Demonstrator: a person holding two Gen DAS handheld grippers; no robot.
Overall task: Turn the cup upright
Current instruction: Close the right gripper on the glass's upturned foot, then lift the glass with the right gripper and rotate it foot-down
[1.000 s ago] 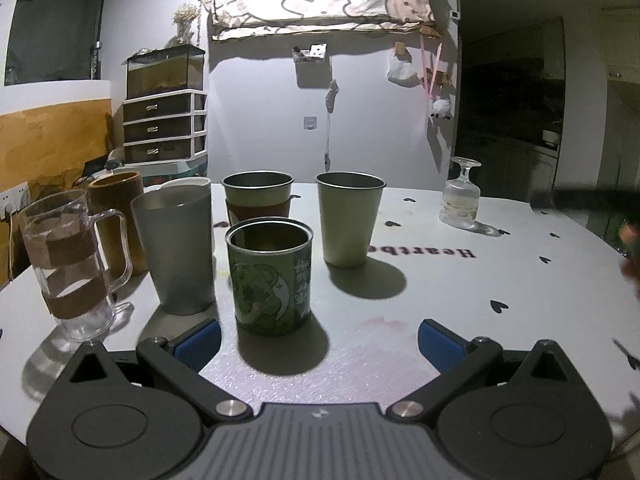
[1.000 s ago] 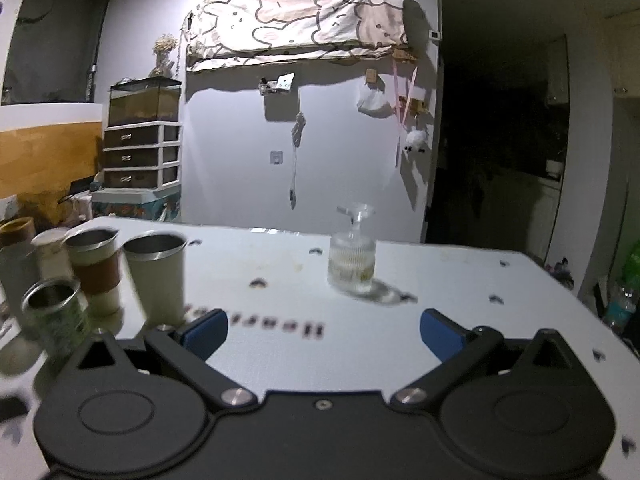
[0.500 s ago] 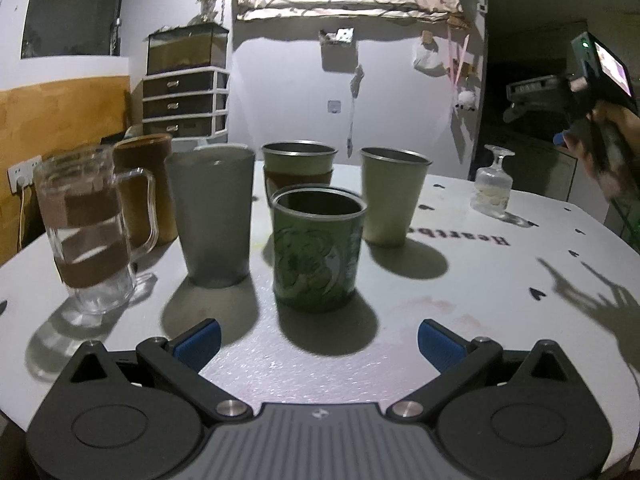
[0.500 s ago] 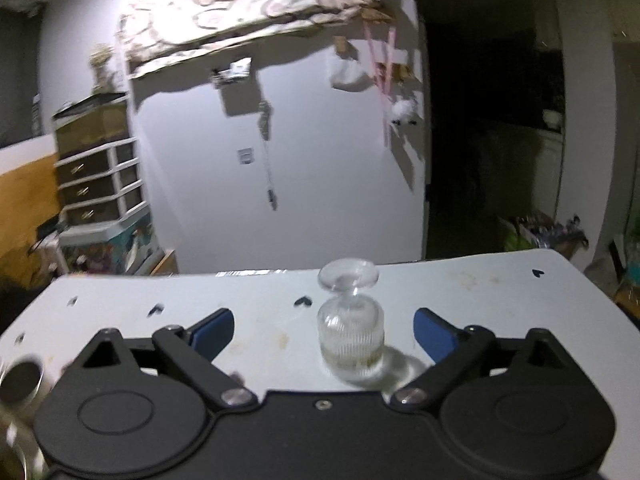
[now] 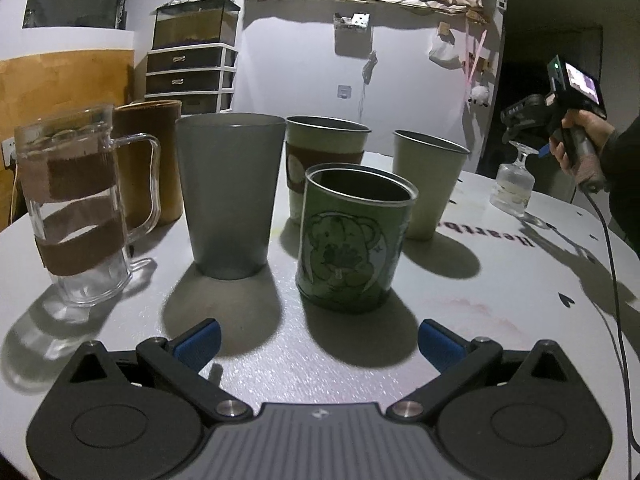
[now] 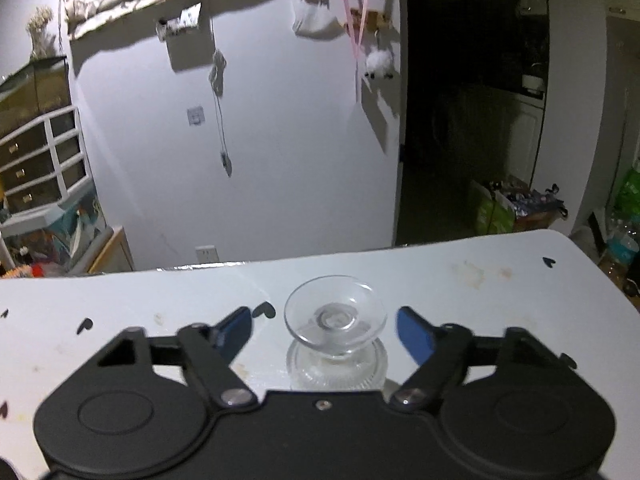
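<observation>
Clear ribbed stemmed glass cup (image 6: 335, 344) stands inverted, foot uppermost, on the white counter (image 6: 480, 280), between the spread, empty jaws of the right tool (image 6: 324, 330). Risk: smooth glass slipping or tipping on closure. Left tool (image 5: 318, 342) open, idle.

1. Clear ribbed glass goblet (image 6: 336, 332), glossy; inverted on a matt white desk (image 6: 480, 280), stained;
2. Green printed tin (image 5: 354, 240), shiny metal rim;
3. Grey tumbler (image 5: 230, 196), matt plastic;
4. Glass mug (image 5: 76, 216), brown bands;
5. Hand-held gripper (image 5: 318, 344): matt black plastic, blue pads (image 5: 198, 342).
</observation>
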